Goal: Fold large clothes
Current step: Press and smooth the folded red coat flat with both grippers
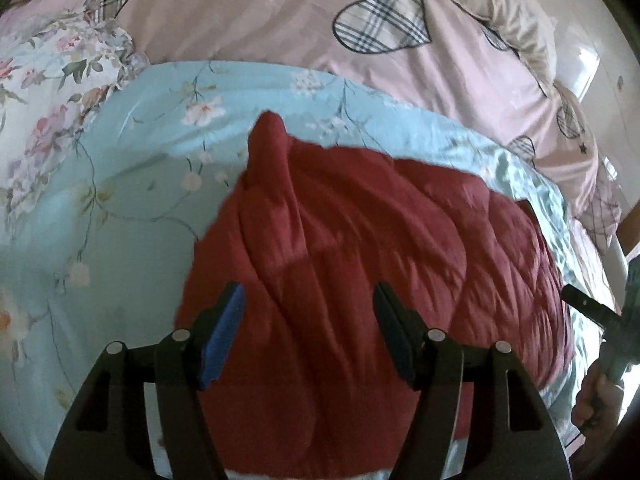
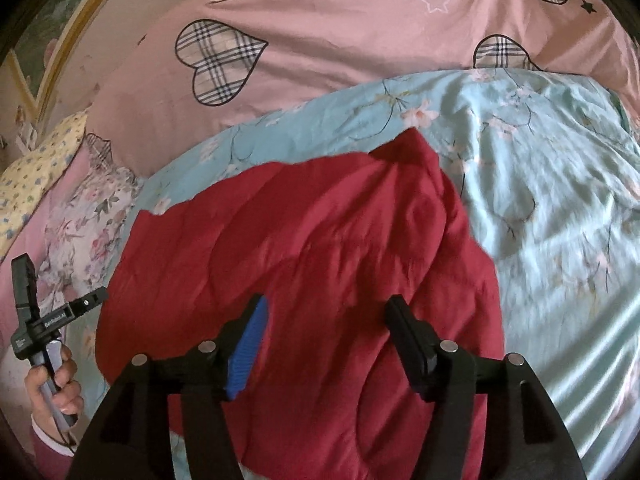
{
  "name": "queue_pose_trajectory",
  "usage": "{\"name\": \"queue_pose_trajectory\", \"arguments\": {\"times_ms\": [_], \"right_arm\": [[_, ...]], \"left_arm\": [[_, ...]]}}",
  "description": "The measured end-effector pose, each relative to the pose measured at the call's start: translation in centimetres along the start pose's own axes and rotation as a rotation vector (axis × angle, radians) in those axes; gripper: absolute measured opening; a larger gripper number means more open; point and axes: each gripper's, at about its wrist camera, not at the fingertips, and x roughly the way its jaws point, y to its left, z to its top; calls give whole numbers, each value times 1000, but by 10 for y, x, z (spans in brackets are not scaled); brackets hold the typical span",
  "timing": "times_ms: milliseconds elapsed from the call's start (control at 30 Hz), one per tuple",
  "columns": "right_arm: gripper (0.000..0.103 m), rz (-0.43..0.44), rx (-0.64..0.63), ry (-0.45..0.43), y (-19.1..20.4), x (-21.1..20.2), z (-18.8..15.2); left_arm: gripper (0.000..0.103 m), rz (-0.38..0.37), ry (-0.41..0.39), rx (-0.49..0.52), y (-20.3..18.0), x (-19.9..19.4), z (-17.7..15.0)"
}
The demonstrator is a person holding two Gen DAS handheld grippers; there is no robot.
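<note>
The big red garment (image 1: 360, 260) is seen lying partly folded and still lumpy on the blue flowery blanket (image 1: 120, 200), so more folding is likely needed, while the left gripper (image 1: 306, 344) and right gripper (image 2: 326, 348) are held open and empty above it.

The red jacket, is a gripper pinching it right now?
No. The red jacket lies loose on the blue flowered blanket, and the left gripper hangs open above it.

A bedroom: bed (image 2: 340, 40) with heart-print pink bedding.
</note>
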Motion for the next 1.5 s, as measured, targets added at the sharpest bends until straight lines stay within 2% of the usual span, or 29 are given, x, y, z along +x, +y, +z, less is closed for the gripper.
{"name": "queue_pose_trajectory", "arguments": {"times_ms": [133,333,600,667,767,900,967,1167,1500], "right_arm": [[65,-13,-30,-10,11,-10,-13],[72,-40,-103,-28,37,-21,-33],[76,-35,-173,-13,66,-14,-53],[76,-59,-189,-4,69,-8,-55],[76,-135,-194,4,65,0,-58],[76,-172,-158,13,45,6,-57],[76,-178,-139,13,37,9,-57],[79,-189,-109,9,24,17,-54],[81,-155,-42,9,3,30,-46]], "left_arm": [[66,-26,6,15,-12,-10,-17],[66,-44,20,41,-34,-19,-38],[66,-49,37,66,-53,-23,-55],[72,-35,40,81,-58,-22,-58],[72,-3,54,95,-61,-14,-61],[75,33,58,126,-67,-4,-61],[82,37,59,138,-70,1,-60],[90,53,62,164,-75,26,-50],[94,58,77,165,-76,45,-39]]}}
